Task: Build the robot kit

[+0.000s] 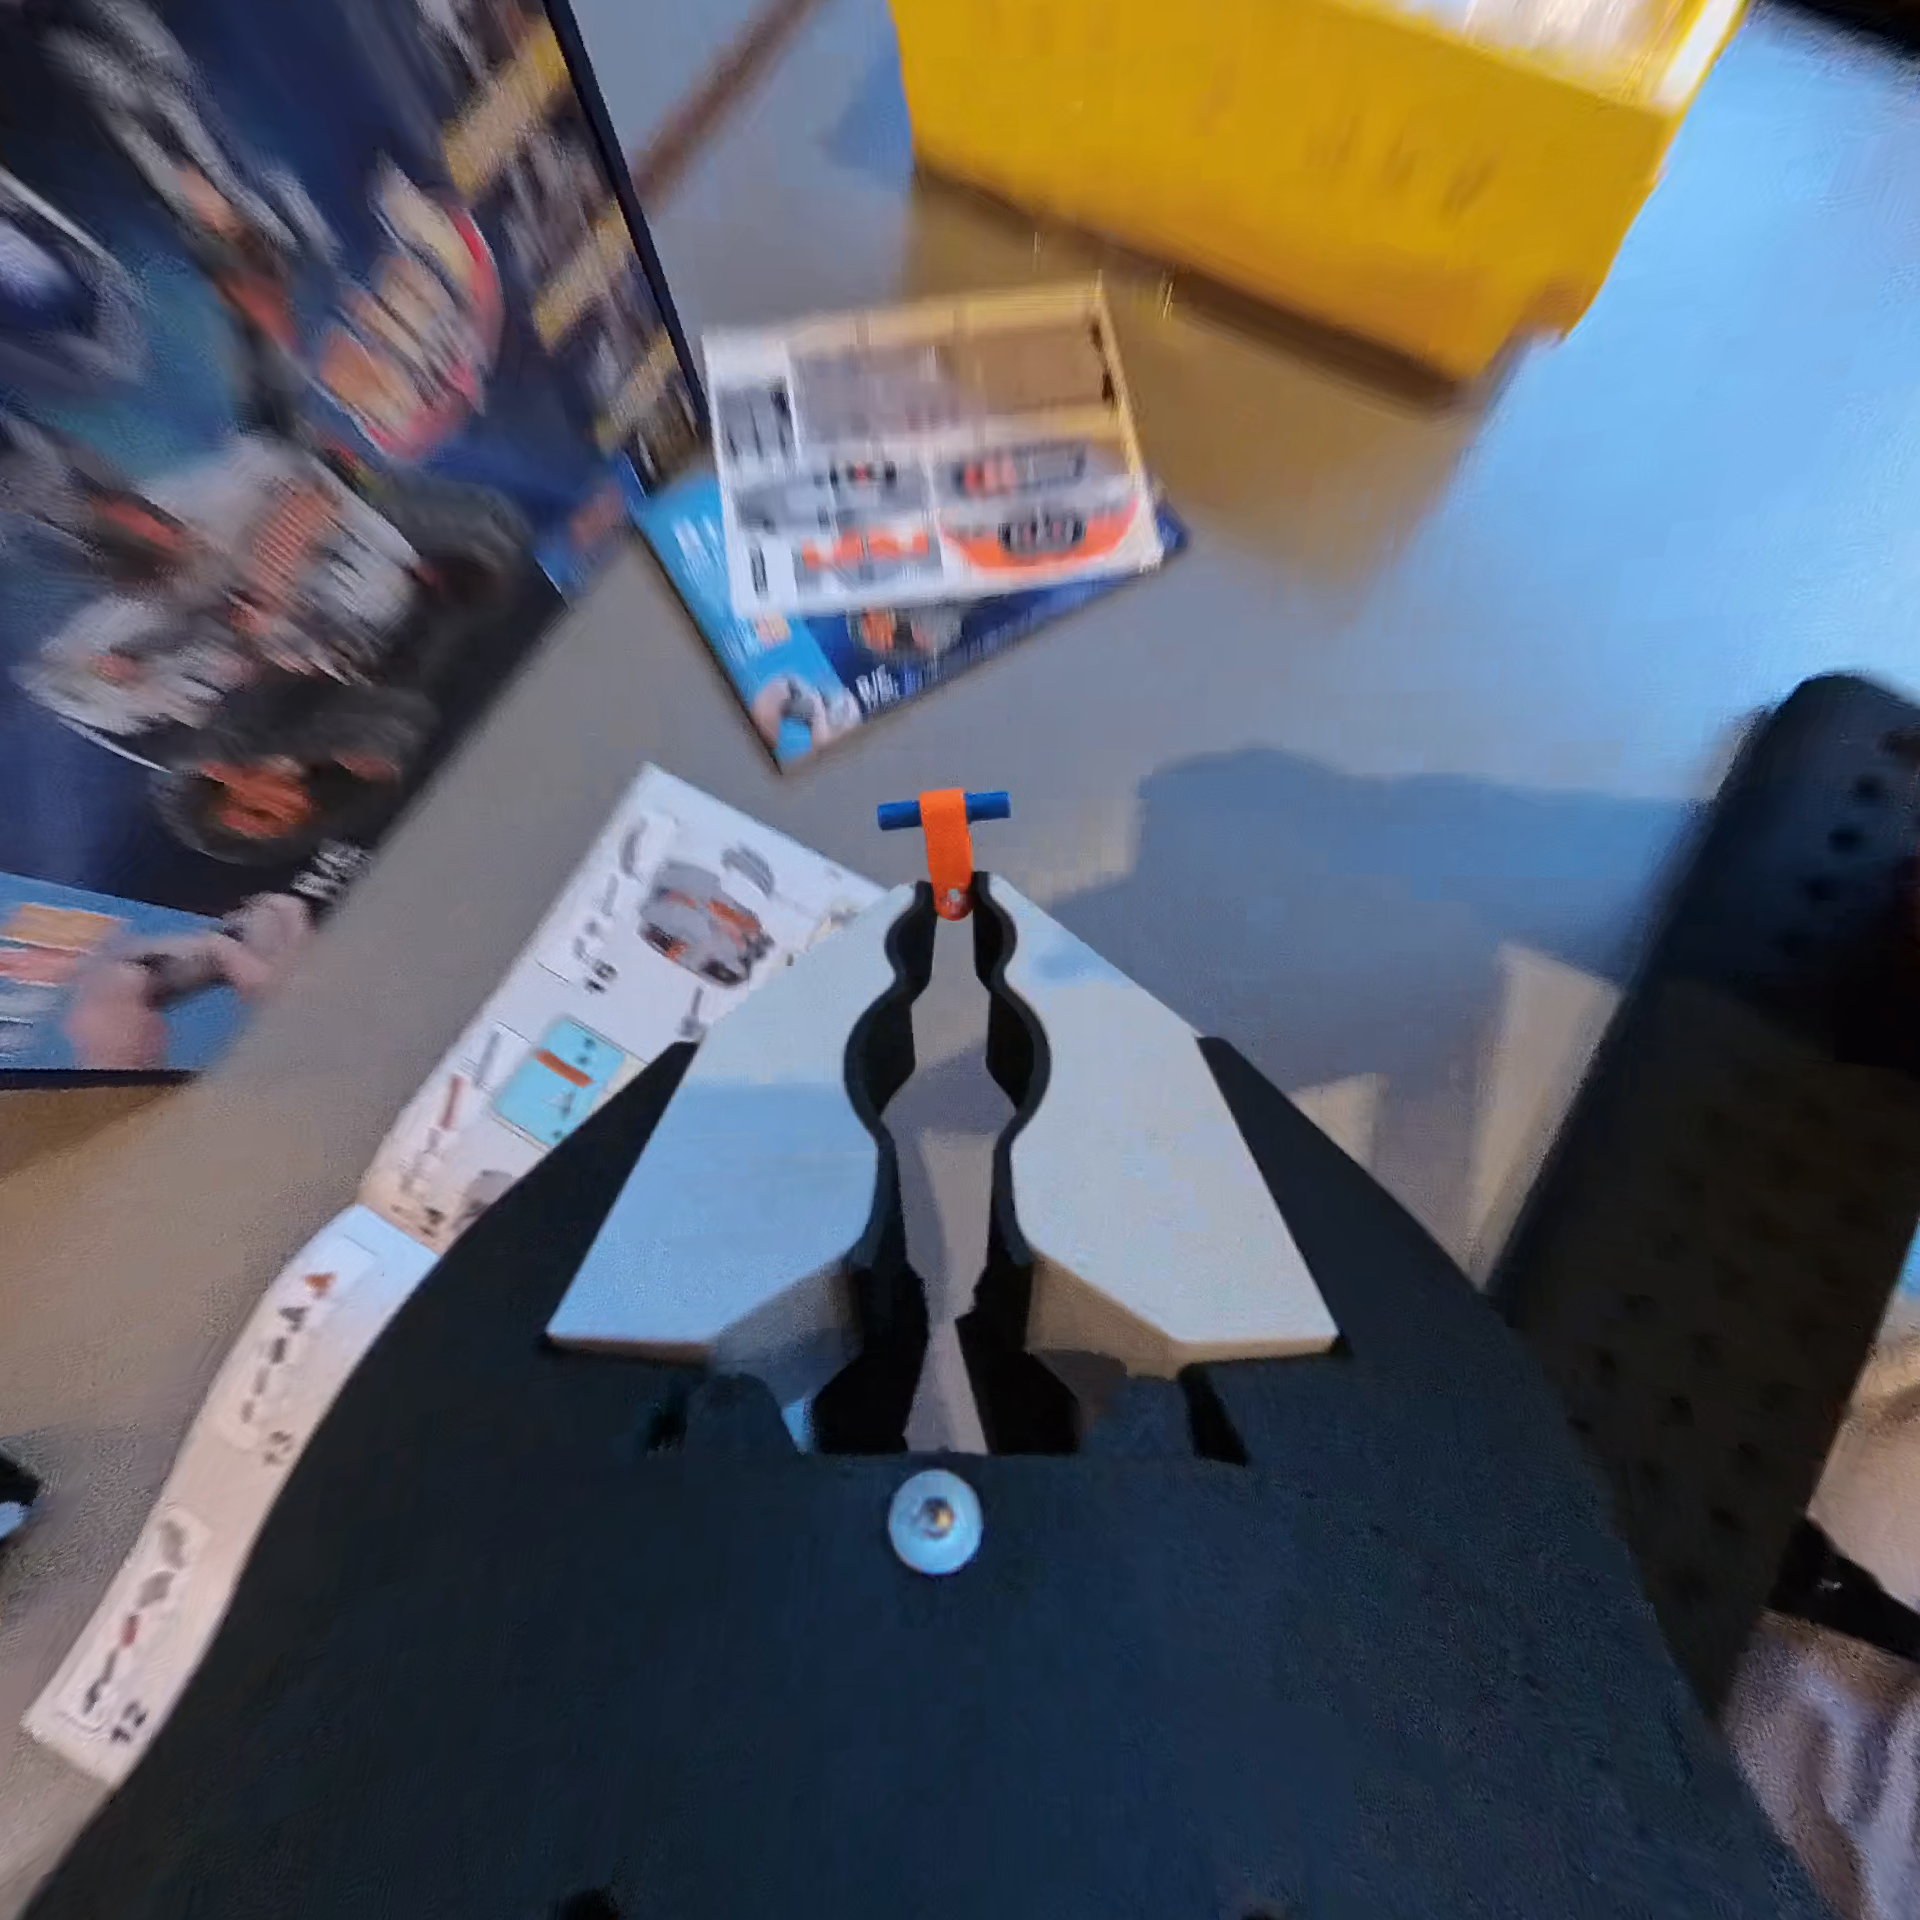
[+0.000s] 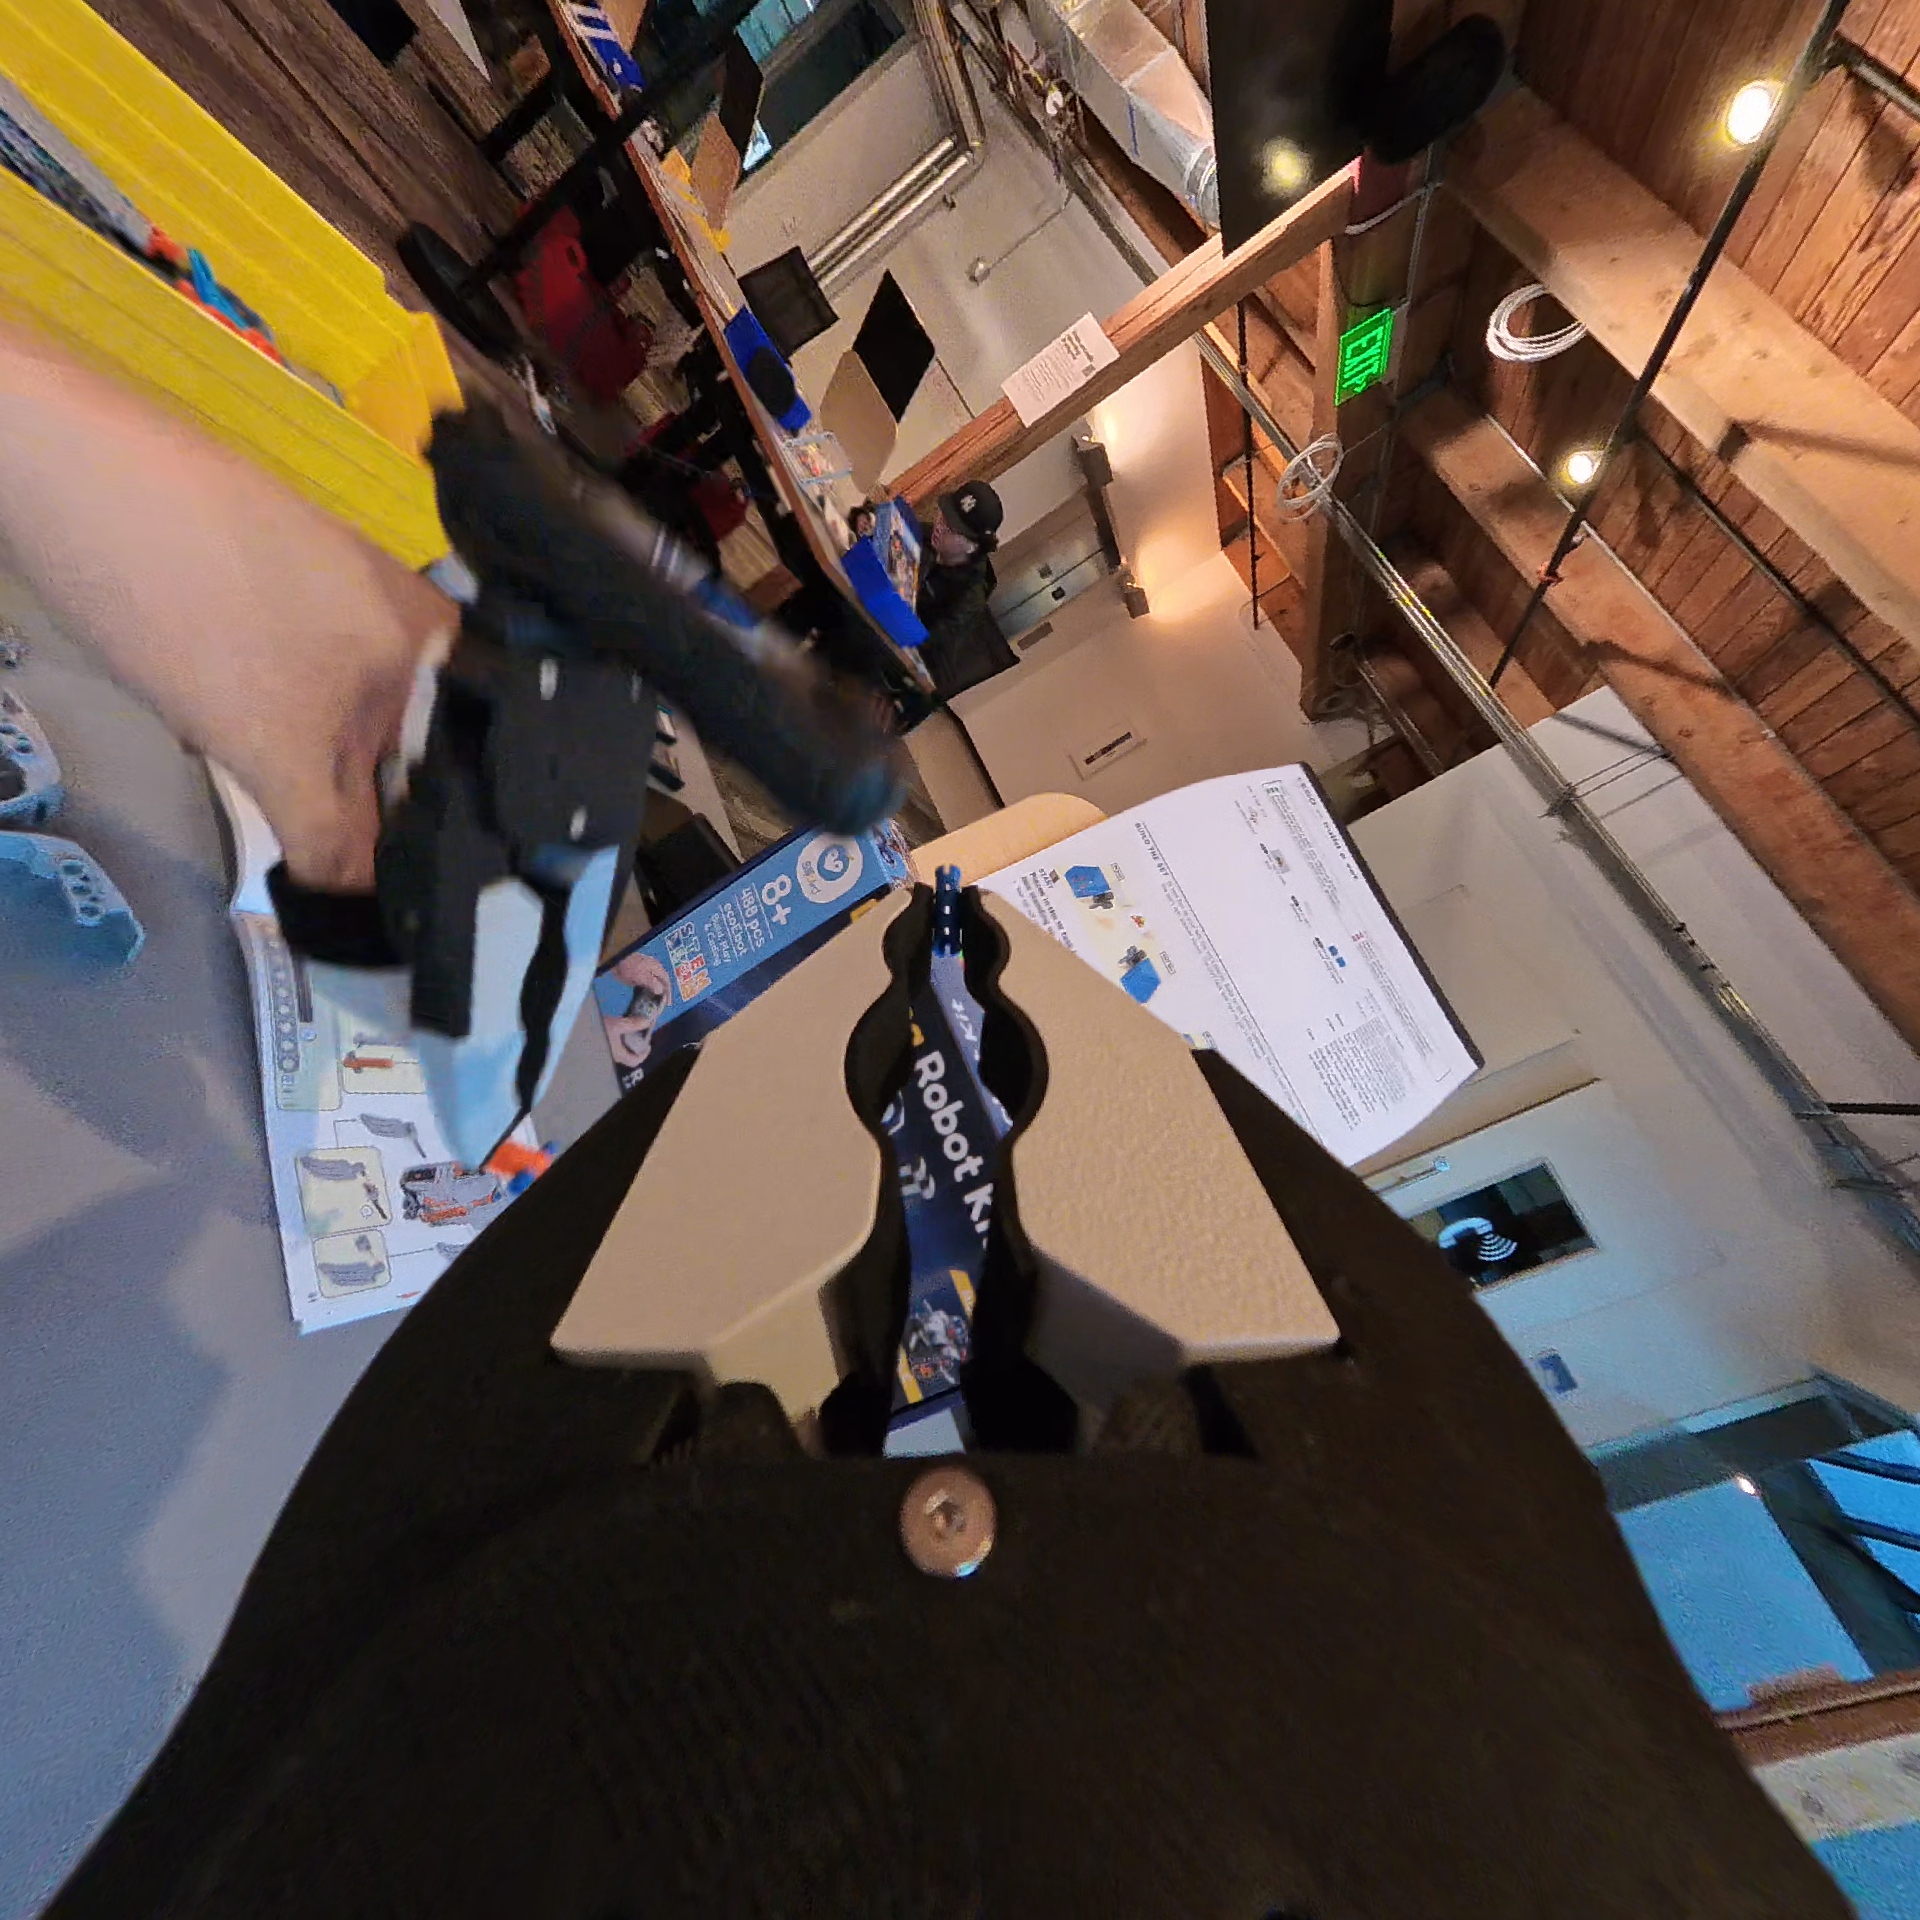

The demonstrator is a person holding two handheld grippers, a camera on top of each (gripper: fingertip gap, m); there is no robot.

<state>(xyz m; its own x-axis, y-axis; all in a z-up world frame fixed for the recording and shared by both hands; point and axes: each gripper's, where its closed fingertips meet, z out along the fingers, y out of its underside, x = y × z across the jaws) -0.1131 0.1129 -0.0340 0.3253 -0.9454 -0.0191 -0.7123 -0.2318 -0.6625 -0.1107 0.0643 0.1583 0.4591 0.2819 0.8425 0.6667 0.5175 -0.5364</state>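
My left gripper [image 1: 951,902] is shut on the lower end of a small orange beam [image 1: 943,844]. A blue pin [image 1: 940,810] runs crosswise through the beam's top, above an open instruction booklet [image 1: 499,1049] on the grey table. My right gripper [image 2: 948,899] is shut on a small blue pin [image 2: 948,920], raised and pointing out into the room. In the right wrist view a hand [image 2: 208,623] holds the left gripper [image 2: 509,1138], blurred, with the orange beam [image 2: 516,1155] at its tip. The right gripper's black body [image 1: 1766,1091] shows at the right of the left wrist view.
A yellow parts bin [image 1: 1299,177] stands at the back. A dark kit box [image 1: 260,468] stands upright at the left. A sticker sheet [image 1: 935,447] lies on a blue booklet [image 1: 914,655]. Grey parts [image 2: 62,894] lie on the table. A person [image 2: 966,592] stands far off. One gripper's finger ends stand about 20 cm off the other's.
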